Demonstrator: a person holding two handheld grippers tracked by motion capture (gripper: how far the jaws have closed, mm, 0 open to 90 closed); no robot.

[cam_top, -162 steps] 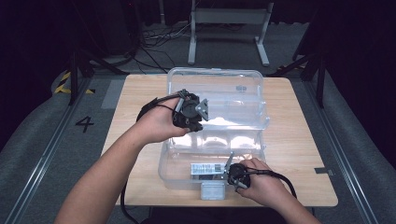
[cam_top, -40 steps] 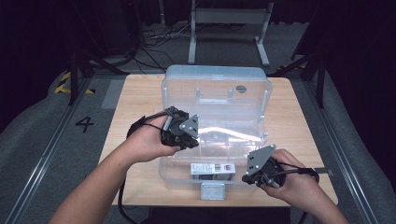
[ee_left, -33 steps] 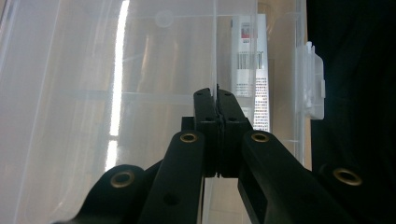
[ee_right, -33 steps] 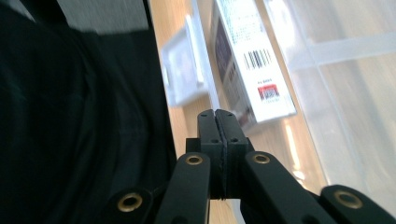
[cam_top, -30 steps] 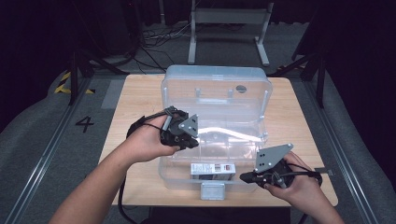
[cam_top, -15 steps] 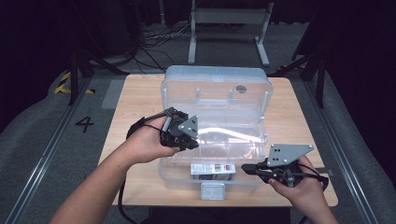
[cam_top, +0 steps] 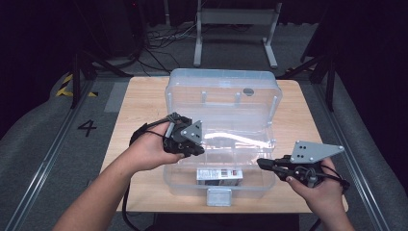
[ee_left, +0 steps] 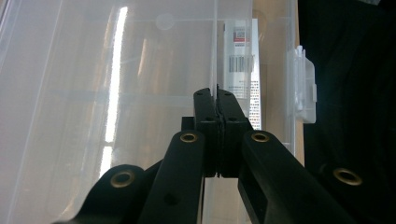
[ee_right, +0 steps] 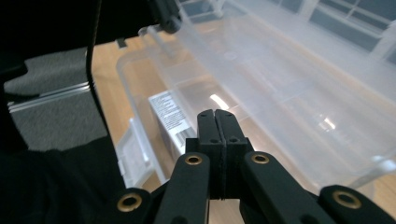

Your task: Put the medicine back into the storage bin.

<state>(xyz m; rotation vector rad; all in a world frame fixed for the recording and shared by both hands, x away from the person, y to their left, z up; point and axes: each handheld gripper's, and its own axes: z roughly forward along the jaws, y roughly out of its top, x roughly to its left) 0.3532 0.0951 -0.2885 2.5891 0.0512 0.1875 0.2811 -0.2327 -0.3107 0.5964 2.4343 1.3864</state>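
Item: clear plastic box (cam_top: 219, 144), lid (cam_top: 223, 101) raised and leaning back, standing at the centre of a wooden tabletop (cam_top: 144, 96). Contents: one white carton (cam_top: 219, 174) with barcode and printed text, lying flat in the front compartment against the near wall; the same carton appears in the left gripper view (ee_left: 240, 70) ahead of the jaws and in the right gripper view (ee_right: 170, 119) just left of the jaws. Front latch (cam_top: 219, 197) of the box hangs over the tabletop's near edge. Left hand-held gripper (cam_top: 185, 139): held at the box's left wall, jaws pressed fully together with nothing between them, tips pointing into the box across its clear floor (ee_left: 217, 100). Right hand-held gripper (cam_top: 264, 164): held off the box's right front corner, grey three-cornered plate on top, jaws likewise closed tight on nothing, pointing left toward the carton's compartment (ee_right: 217, 119); tips near the box wall, contact cannot be told. Surroundings: grey floor with a marked numeral 4 (cam_top: 87, 127) to the left, metal stand (cam_top: 235, 29) behind the tabletop.
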